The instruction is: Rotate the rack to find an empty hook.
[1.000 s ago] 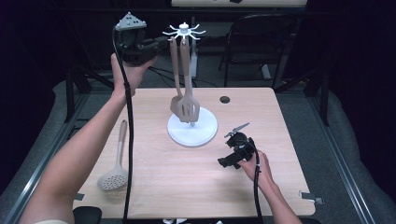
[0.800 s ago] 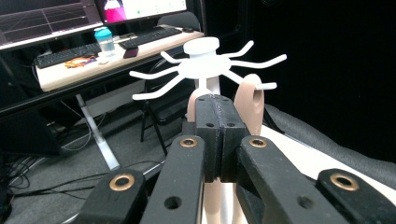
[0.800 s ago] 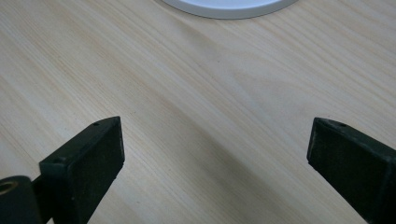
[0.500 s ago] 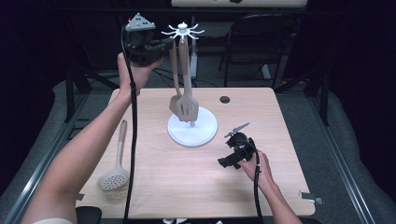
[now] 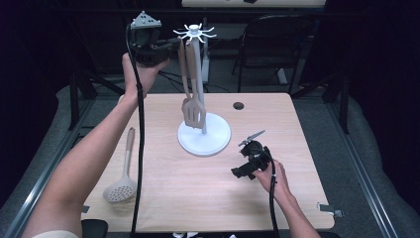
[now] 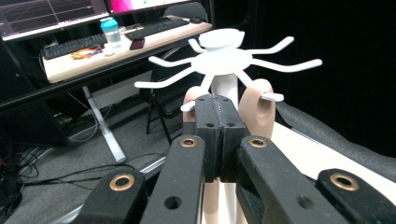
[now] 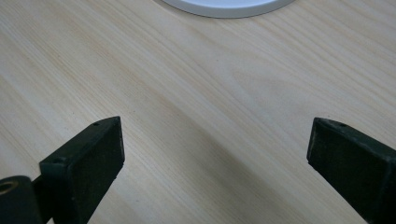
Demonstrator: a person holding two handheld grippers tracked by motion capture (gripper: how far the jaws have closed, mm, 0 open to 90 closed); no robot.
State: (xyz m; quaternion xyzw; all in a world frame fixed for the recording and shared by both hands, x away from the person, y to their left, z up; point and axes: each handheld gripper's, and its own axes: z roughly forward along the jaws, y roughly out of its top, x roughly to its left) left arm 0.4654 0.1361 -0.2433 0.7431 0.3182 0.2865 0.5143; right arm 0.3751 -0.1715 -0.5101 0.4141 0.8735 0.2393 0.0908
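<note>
1. Nearest you, your right gripper (image 5: 251, 159) rests low over the table (image 5: 163, 198) at its right front. Its own view shows both jaws spread wide over bare wood grain with nothing between them, and just the curved edge of the rack's white base (image 7: 229, 7) at the top.
2. To your left on the table lies a beige skimmer (image 5: 124, 171), perforated head toward you, well apart from both grippers (the gripper views leave it out).
3. At mid-table stands the white utensil rack (image 5: 204, 134): round base, thin post, a crown of hook arms on top. Two beige spatulas (image 5: 193, 94) hang from it, blades just above the base.
4. Your left gripper (image 5: 173, 45) is raised to the crown. Its view shows the pads (image 6: 219, 135) pressed together; whether they pinch the handle top of the left spatula (image 6: 191, 100) behind them, you cannot tell. The second handle's loop (image 6: 259, 109) hangs on a hook arm (image 6: 271, 96) just right.
5. Farthest off, that view alone shows a desk with keyboards (image 6: 154, 29), monitors and a teal-capped bottle (image 6: 111, 31); no writing is legible anywhere.
</note>
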